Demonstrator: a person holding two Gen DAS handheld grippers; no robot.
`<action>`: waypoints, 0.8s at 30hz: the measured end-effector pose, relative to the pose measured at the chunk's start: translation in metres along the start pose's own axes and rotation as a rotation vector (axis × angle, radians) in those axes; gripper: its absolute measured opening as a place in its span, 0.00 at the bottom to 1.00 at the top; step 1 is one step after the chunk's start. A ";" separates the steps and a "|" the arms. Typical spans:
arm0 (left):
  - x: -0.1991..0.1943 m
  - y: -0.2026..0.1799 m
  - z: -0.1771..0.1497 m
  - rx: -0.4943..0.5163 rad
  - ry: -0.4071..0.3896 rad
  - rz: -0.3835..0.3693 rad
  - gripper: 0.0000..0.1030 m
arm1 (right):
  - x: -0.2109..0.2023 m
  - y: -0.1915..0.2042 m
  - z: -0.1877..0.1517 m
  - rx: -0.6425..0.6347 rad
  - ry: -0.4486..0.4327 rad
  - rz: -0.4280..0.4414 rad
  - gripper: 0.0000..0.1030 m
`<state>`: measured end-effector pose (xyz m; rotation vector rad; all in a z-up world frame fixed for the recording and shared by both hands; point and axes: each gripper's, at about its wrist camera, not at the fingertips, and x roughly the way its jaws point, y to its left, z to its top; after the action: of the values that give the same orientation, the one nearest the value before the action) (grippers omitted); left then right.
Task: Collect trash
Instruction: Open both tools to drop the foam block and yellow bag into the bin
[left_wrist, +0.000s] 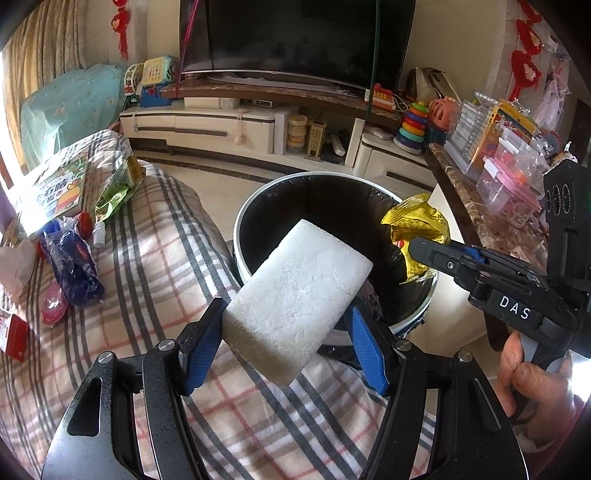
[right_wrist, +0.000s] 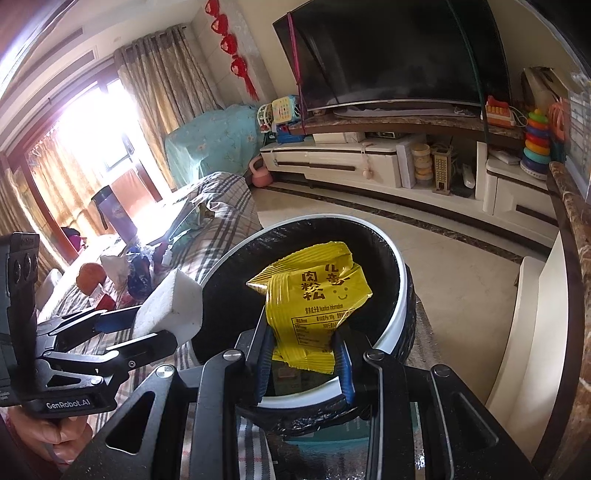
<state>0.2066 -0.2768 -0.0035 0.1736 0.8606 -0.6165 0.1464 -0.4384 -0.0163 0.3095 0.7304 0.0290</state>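
Note:
My left gripper (left_wrist: 286, 310) is shut on a white foam block (left_wrist: 299, 288), its blue pads pressing on both sides. The block's far end juts over the near rim of a round bin (left_wrist: 239, 236) lined with a black bag. My right gripper (right_wrist: 303, 339) is shut on the lower edge of a crumpled yellow snack wrapper (right_wrist: 314, 291), held upright above the bin's opening (right_wrist: 391, 339). In the left wrist view the right gripper (left_wrist: 424, 254) reaches in from the right with the wrapper (left_wrist: 417, 225) over the bin's right side. The right wrist view shows the left gripper (right_wrist: 155, 325) and block (right_wrist: 173, 302) at the bin's left rim.
A plaid-covered couch (left_wrist: 166, 258) left of the bin carries a blue wrapper (left_wrist: 74, 266), a green bag (left_wrist: 114, 195), a small white bottle (left_wrist: 99, 234), a book (left_wrist: 55, 192) and a red box (left_wrist: 13, 336). A marble counter (left_wrist: 480, 218) with plastic boxes stands on the right. A TV stand (left_wrist: 221, 129) lies beyond.

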 end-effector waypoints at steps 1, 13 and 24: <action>0.001 0.000 0.000 0.000 0.002 0.000 0.64 | 0.000 0.000 0.000 -0.001 0.001 0.000 0.30; 0.008 -0.003 0.006 0.012 0.009 0.007 0.65 | 0.007 -0.003 0.007 -0.009 0.014 -0.011 0.31; 0.018 -0.001 0.019 0.027 0.018 0.013 0.67 | 0.013 -0.007 0.012 -0.018 0.028 -0.024 0.32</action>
<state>0.2272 -0.2931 -0.0048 0.2095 0.8685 -0.6153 0.1631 -0.4464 -0.0182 0.2834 0.7607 0.0174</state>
